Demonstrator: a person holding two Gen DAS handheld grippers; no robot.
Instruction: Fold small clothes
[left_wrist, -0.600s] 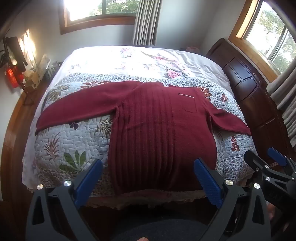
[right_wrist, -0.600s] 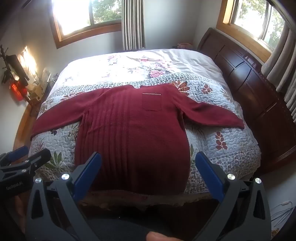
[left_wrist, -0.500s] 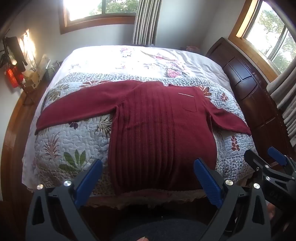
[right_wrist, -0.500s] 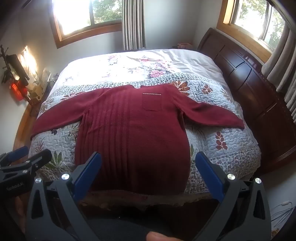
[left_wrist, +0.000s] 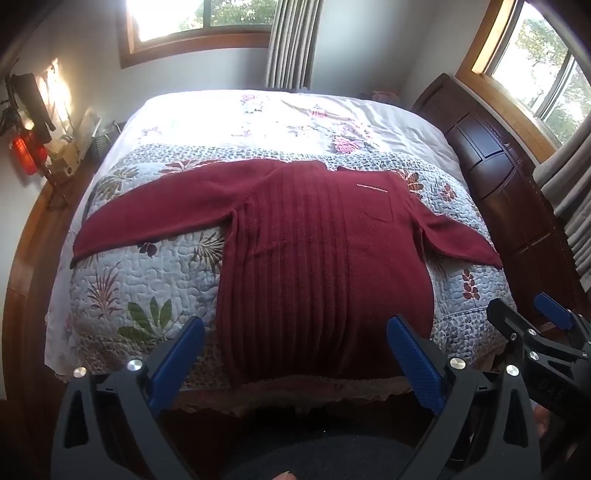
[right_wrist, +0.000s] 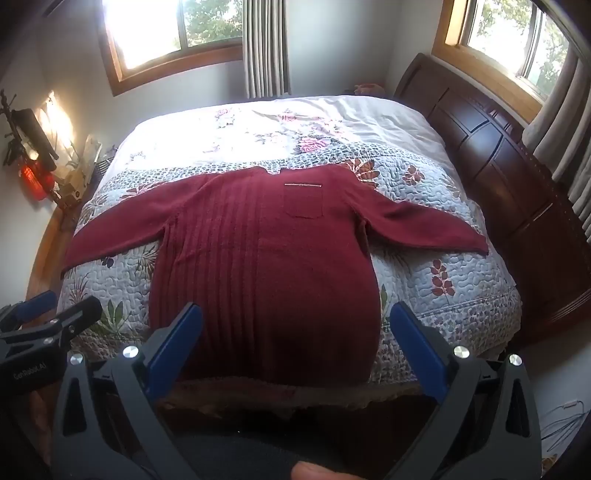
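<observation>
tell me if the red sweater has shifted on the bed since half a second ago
No. The red sweater lies spread flat on the quilt, its sleeve ends over the same leaf prints as before.

Left gripper (left_wrist: 295, 354): jaws spread wide, lower frame, holding nothing. Right gripper (right_wrist: 295, 350): jaws equally wide, lower frame, holding nothing.

A floral quilt (right_wrist: 424, 236) covered the bed. A dark wooden headboard (right_wrist: 491, 155) stood right, curtains (right_wrist: 264, 48) hung behind.
</observation>
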